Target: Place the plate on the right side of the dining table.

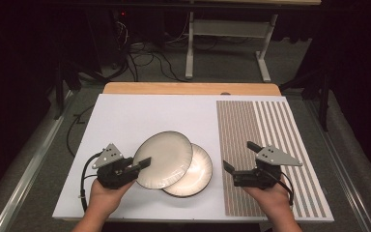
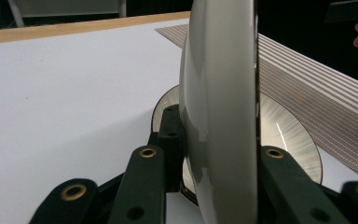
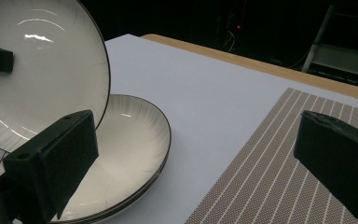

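The left gripper (image 1: 142,164) clamps the top plate's (image 1: 164,158) rim, lifting it off the lower plate (image 1: 200,171). The right gripper (image 1: 239,155) hangs spread over the striped placemat (image 1: 270,145), likely the plate's destination.

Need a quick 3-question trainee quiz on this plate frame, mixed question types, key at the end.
1. True or false: the left gripper is shut on the upper plate.
2. The right gripper hovers over: A) the striped placemat B) the wooden table edge C) the lower plate
3. How do the right gripper's jaws stand?

Key: 1 true; 2 A; 3 open, holding nothing.
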### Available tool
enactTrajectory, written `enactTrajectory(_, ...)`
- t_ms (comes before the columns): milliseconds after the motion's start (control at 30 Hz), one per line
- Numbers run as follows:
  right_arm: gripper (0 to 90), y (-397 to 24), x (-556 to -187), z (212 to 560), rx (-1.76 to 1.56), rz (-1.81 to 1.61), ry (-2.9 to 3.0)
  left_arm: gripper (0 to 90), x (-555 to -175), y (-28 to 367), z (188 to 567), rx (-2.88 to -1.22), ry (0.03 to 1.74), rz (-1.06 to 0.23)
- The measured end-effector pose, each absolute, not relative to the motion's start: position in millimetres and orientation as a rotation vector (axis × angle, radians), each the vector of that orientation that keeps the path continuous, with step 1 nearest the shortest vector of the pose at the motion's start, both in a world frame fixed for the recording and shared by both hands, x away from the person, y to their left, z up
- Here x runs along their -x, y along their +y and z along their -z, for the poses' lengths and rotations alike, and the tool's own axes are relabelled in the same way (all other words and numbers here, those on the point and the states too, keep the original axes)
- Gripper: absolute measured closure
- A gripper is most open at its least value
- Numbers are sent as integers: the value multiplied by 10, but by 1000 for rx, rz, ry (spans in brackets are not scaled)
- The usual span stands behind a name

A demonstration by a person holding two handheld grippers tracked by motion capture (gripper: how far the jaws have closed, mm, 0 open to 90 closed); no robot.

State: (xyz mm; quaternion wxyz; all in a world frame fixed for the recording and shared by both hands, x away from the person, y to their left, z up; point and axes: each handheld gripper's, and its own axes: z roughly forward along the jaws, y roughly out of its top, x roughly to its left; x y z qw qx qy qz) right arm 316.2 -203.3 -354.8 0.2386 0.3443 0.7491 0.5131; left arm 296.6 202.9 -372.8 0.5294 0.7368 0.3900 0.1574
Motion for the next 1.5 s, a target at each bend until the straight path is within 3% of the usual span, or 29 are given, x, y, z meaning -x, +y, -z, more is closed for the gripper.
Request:
enactTrajectory(667,30,-1553,-3184,3622,-821,-1407,2165,726,-2965,2047,3729,-1768,928,-373)
enactTrajectory(1500,189,-1051,-3399,3652,-816,-1487,2267,723,-2966,2055,3748,-1757,939,-367)
